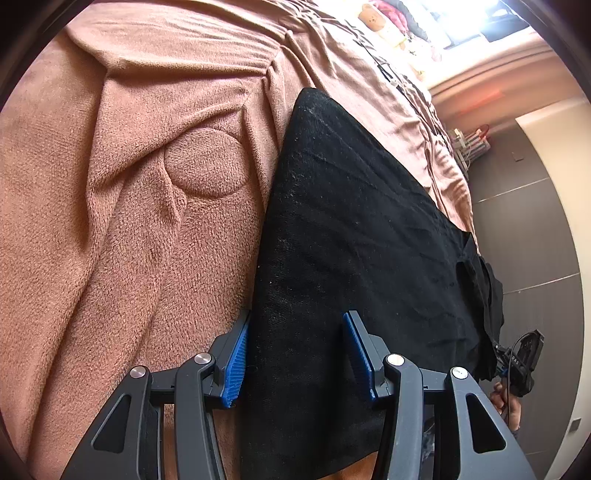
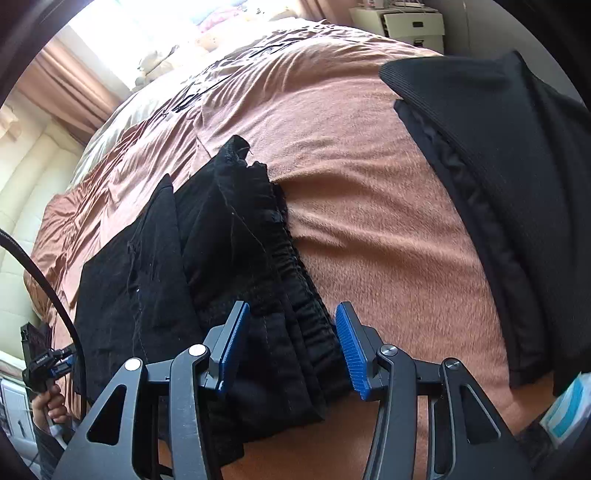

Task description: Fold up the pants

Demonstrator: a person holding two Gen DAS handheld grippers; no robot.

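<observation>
Black pants (image 1: 351,240) lie flat on a bed covered by a fuzzy salmon-pink blanket (image 1: 129,221). Seen from the left wrist camera, the left gripper (image 1: 295,354) hovers low over one end of the pants. Its two blue ribbed pads (image 1: 236,365) stand apart: one sits at the fabric's edge beside the blanket, the other over the black cloth, and neither presses on it. A round stitched shape shows in the blanket just beyond.

Seen from the right wrist camera, the right gripper (image 2: 291,347) is over the gathered elastic waistband (image 2: 295,295) at the other end of the pants (image 2: 155,277). Its blue pads (image 2: 351,350) are also spread apart, with the waistband folds between them but not clamped.

A second dark garment (image 2: 498,184) lies further right on the blanket (image 2: 369,184), well apart from the pants. At the left edge, a hand (image 2: 51,406) grips the other gripper's handle, which carries a small white label too blurred to read. A bright window (image 2: 147,29) and a white drawer unit (image 2: 406,26) stand beyond the bed.
</observation>
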